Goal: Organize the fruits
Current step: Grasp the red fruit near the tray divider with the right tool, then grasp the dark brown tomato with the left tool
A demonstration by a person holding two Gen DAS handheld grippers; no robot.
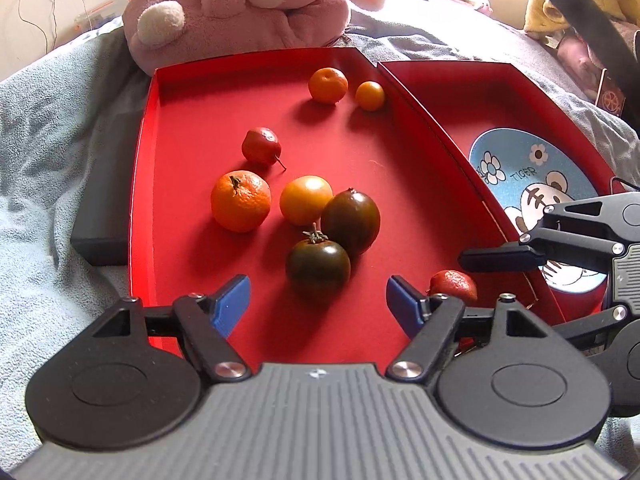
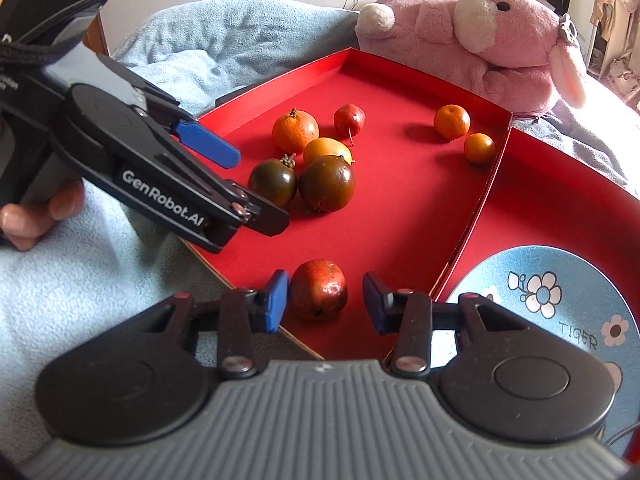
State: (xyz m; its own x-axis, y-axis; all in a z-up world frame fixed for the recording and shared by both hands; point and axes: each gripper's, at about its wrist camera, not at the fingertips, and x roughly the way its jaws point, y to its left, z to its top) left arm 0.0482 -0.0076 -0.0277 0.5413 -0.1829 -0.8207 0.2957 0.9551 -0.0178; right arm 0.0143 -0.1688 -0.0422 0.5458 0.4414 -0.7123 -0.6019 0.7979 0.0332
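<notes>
The left gripper (image 1: 318,304) is hanging over the near end of the shallow red cardboard tray (image 1: 184,80), its blue-padded jaws standing wide apart with nothing between them. Just ahead of its tips a dark green-brown tomato with a stalk (image 1: 318,266) is sitting, touching a second, stalkless dark tomato (image 1: 351,222) behind it. A smooth yellow-orange round fruit (image 1: 306,200) is leaning against that second tomato, and a dimpled orange mandarin (image 1: 241,201) is lying just to its left, apart from it. Further back a small red crab-apple-like fruit with a thin stem (image 1: 261,146) is resting alone. In the tray's far right corner, a smaller mandarin (image 1: 328,85) and a tiny orange kumquat-sized fruit (image 1: 370,96) are sitting near each other.

Over on the right wrist view, the right gripper (image 2: 324,302) is straddling a mottled red round fruit (image 2: 318,290) near the tray's front edge. The left pad is just beside the skin, the right pad is clearly off it, so the jaws are not clamping yet.

Beside the tray, a second red tray (image 2: 560,196) is holding a pale blue round plate with flowers and a cartoon tiger (image 2: 532,268). A pink plush toy (image 2: 480,28) is lying behind, on a grey-blue blanket (image 2: 192,60).
</notes>
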